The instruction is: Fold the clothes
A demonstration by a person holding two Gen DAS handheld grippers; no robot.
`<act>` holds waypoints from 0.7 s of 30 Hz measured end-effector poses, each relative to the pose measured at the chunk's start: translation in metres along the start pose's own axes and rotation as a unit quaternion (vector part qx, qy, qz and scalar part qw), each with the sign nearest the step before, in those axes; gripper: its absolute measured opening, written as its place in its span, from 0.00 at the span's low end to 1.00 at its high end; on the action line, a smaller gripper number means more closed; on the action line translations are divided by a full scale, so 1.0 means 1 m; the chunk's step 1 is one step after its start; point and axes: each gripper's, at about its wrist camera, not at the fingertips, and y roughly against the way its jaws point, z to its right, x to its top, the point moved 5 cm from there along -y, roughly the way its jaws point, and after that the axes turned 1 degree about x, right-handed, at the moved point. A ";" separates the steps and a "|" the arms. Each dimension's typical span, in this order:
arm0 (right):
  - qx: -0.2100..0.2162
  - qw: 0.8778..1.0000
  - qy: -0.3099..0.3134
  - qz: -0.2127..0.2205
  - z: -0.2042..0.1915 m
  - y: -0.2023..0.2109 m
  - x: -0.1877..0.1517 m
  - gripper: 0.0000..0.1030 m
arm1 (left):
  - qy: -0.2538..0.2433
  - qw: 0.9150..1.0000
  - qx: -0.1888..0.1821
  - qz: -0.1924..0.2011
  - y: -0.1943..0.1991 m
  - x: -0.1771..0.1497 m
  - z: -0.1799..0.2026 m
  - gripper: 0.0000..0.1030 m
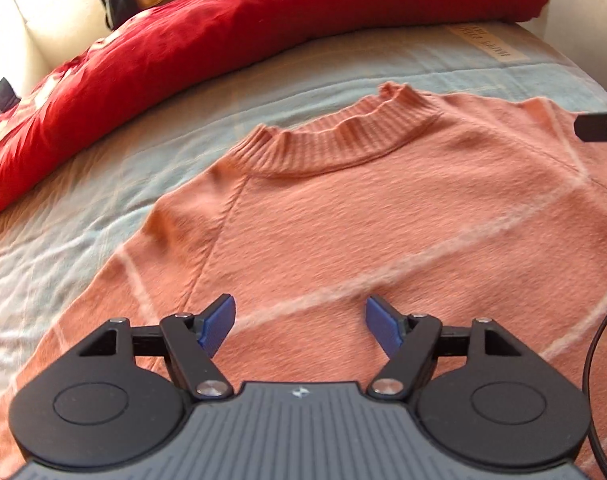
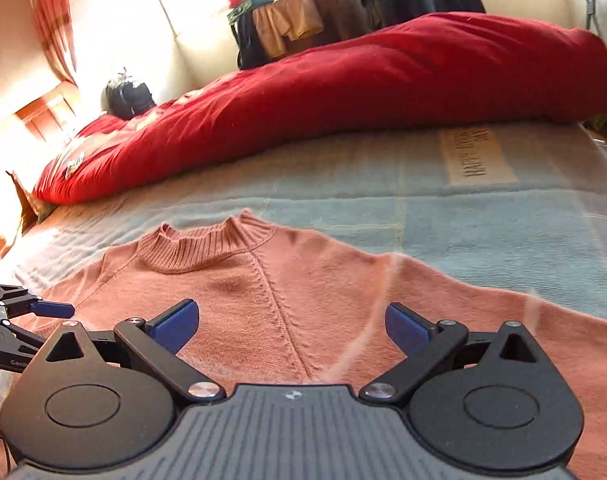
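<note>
A salmon-pink knit sweater (image 1: 383, 208) with pale stripes lies spread flat on the bed, its ribbed collar (image 1: 335, 136) toward the far side. My left gripper (image 1: 299, 320) hovers over the sweater's chest, jaws apart with nothing between the blue pads. In the right wrist view the same sweater (image 2: 303, 304) lies below my right gripper (image 2: 291, 326), which stands wide open and empty over the chest near the shoulder seam. The left gripper's tip (image 2: 51, 309) shows at that view's left edge, and a black part of the right gripper (image 1: 601, 127) at the left view's right edge.
A light blue bedspread (image 2: 463, 208) covers the bed. A bulky red duvet (image 2: 343, 96) lies along the far side. Beyond it hang clothes on a rack (image 2: 287, 24), and a dark bag (image 2: 127, 94) sits on the floor. A black cable (image 1: 595, 360) runs at the right.
</note>
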 end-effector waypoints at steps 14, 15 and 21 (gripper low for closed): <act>-0.095 0.995 -0.032 0.006 0.020 -0.005 0.026 1.00 | 0.043 0.999 -0.028 0.019 0.006 -0.009 -0.031 0.81; -0.102 0.995 -0.021 0.008 0.014 0.003 0.023 1.00 | 0.045 0.998 -0.032 0.016 0.006 -0.011 -0.031 0.81; -0.128 0.992 -0.005 -0.013 0.006 0.029 -0.022 1.00 | 0.066 0.997 -0.043 -0.005 -0.007 -0.030 -0.033 0.83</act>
